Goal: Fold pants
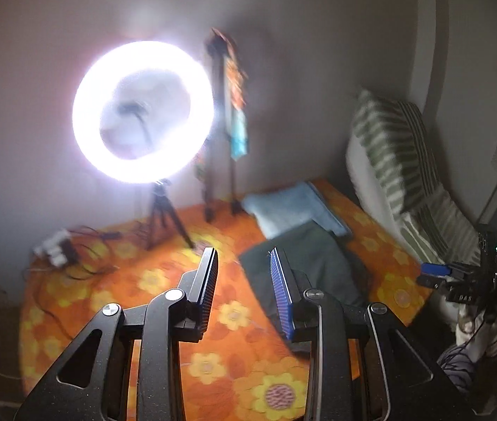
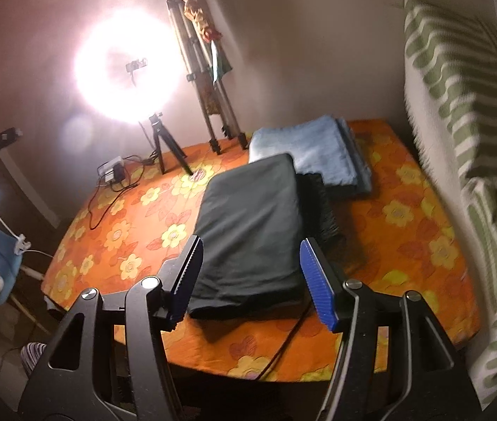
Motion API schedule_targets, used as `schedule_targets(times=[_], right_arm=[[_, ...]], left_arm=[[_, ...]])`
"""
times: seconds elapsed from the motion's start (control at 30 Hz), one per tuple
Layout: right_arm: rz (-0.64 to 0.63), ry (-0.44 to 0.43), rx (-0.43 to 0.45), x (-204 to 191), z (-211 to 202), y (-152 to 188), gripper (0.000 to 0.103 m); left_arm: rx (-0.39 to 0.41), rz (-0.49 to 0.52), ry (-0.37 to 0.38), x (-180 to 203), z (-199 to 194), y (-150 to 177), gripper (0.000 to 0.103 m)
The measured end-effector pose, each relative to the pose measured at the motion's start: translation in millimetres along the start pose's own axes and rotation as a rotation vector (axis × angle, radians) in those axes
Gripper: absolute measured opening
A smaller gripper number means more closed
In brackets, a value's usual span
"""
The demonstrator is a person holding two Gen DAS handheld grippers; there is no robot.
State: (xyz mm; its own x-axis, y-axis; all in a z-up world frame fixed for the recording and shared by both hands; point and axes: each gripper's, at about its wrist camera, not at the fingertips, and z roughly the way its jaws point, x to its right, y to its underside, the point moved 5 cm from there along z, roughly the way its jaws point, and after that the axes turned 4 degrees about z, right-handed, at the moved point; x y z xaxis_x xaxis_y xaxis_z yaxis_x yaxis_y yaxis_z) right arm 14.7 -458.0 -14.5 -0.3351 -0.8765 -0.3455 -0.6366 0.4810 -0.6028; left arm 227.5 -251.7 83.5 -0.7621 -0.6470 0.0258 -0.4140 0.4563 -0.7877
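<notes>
A dim room with a pale wall holds a table under an orange flowered cloth [image 2: 406, 217], lit by a glaring ring light [image 2: 125, 66] on a small tripod at the far edge. The dark pants [image 2: 248, 231] lie on that cloth as a neat flat rectangle, already doubled over, reaching away from the right gripper [image 2: 252, 277]. Its fingers are spread, with the near end of the pants showing between and below them; nothing is pinched, and the pads seem to hang clear above the fabric. The left gripper [image 1: 245, 291] has its fingers parted by a narrower gap, also empty, with the pants [image 1: 304, 263] just beyond its blue-padded finger and bare flowered cloth beneath.

By the look of the bundle, the folding appears finished or nearly so, and both hands seem to be off the cloth. If one more fold is wanted, the next move calls for lowering both grippers to the near edge, pinching it at two corners, and carrying it over to the far end without dragging the layers askew.

Beyond the far end of the pants sits a folded light blue towel [image 2: 311, 151], touching or overlapping something dark and ribbed [image 2: 318, 207] beside the pants on the blue finger's side. A taller tripod [image 2: 206, 80] stands behind. A cable [image 2: 283, 336] runs near the fingers and could snag. A green-striped cushion [image 2: 466, 80] crowds the outer side.
</notes>
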Motion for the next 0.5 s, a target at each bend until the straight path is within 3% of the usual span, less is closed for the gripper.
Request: schedule_targets(times=[0.13,0.33,0.4,0.5], right_arm=[[-0.024,-0.079,-0.070,-20.0,21.8,23.2,0.060],[-0.140,-0.197,-0.165,-67.5,77.7,57.8,0.060],[-0.160,-0.216,-0.196,-80.1,99.8,67.0,0.044],[-0.180,-0.229,-0.241,-95.8,138.7,80.6,0.033]], left_arm=[[-0.079,-0.061,0.094,14.3,66.3,28.1,0.029],[-0.181,-0.142,0.157,20.3,161.3,64.1,0.029],[-0.204,-0.169,0.165,17.2,182.4,74.0,0.029],[-0.228,-0.192,0.180,12.8,211.3,83.7,0.029]])
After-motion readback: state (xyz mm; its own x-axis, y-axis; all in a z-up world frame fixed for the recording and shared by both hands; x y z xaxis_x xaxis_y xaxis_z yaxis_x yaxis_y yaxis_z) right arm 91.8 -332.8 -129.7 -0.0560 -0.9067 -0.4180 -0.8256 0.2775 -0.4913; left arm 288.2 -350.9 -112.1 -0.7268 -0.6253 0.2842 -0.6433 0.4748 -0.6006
